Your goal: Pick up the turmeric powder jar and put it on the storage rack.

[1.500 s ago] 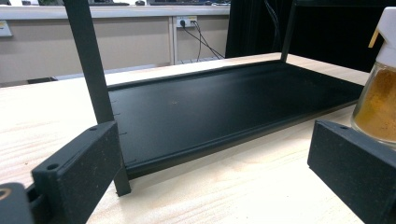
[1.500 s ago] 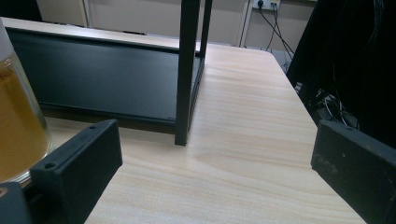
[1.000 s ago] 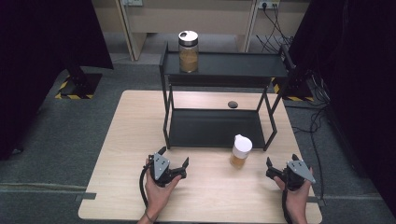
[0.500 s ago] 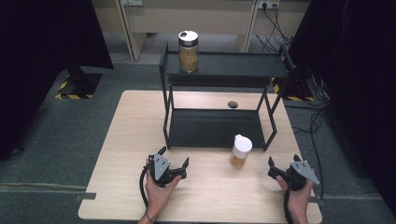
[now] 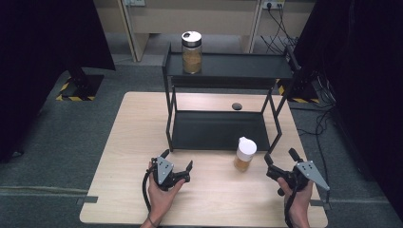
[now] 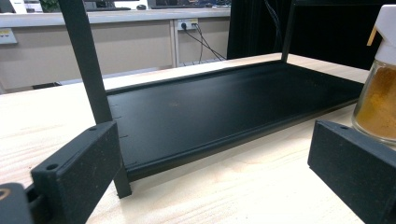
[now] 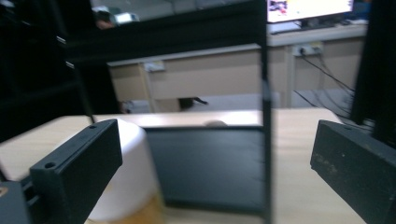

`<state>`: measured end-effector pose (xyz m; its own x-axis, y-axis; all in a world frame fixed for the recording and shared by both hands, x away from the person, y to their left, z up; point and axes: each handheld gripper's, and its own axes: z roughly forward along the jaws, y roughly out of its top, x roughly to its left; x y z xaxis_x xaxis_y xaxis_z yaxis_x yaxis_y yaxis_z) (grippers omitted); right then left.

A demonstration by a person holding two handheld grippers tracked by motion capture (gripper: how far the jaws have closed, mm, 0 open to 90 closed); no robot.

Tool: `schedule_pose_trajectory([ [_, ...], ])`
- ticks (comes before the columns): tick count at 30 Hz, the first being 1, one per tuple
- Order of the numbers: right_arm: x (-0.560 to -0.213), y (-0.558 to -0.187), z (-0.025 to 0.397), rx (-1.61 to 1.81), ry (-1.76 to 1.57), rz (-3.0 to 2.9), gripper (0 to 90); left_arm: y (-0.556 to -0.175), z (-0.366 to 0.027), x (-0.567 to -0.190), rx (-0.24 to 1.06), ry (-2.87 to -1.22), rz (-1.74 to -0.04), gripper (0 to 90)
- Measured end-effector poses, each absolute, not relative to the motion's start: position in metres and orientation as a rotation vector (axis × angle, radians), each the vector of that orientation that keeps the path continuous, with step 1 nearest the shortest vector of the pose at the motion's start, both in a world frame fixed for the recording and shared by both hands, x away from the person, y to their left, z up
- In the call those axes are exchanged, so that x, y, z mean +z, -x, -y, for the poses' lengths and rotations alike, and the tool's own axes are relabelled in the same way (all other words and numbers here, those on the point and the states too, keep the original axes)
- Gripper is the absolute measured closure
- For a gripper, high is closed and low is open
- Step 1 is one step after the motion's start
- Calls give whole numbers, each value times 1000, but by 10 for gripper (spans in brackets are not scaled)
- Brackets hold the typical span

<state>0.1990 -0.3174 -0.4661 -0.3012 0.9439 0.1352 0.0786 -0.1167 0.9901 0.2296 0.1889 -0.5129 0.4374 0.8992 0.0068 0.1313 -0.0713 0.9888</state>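
A small jar (image 5: 245,154) with a white cap and yellow powder stands on the wooden table just in front of a black two-tier rack (image 5: 218,130). A taller glass jar (image 5: 191,51) of brown powder stands at the left end of the rack's top shelf. My left gripper (image 5: 177,159) rests open on the table left of the small jar, facing the lower shelf (image 6: 224,112), with the small jar (image 6: 378,98) by its right jaw. My right gripper (image 5: 279,155) is open to the right of that jar. In the right gripper view the jar (image 7: 133,182) sits behind its left jaw.
A small dark round object (image 5: 236,106) lies on the table behind the rack's lower shelf. A thin rack post (image 7: 266,140) stands between the right gripper's jaws, farther off. Bare tabletop (image 5: 138,128) spreads left of the rack. The table's front edge runs just behind both hands.
The right gripper has shifted slightly forward and left, toward the small jar. The left gripper and both jars have stayed put.
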Motion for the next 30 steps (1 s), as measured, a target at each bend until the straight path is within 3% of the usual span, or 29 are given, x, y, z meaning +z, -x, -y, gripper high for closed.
schedule_pose_trajectory([
  [12, -453, -212, 291, 1527, -1067, -1514, 23, -230, -190, -512, 815, -1522, -950, 19],
  [30, -468, -244, 267, 1439, -1024, -1665, 78, -231, -191, -512, 810, -1521, -951, 20],
])
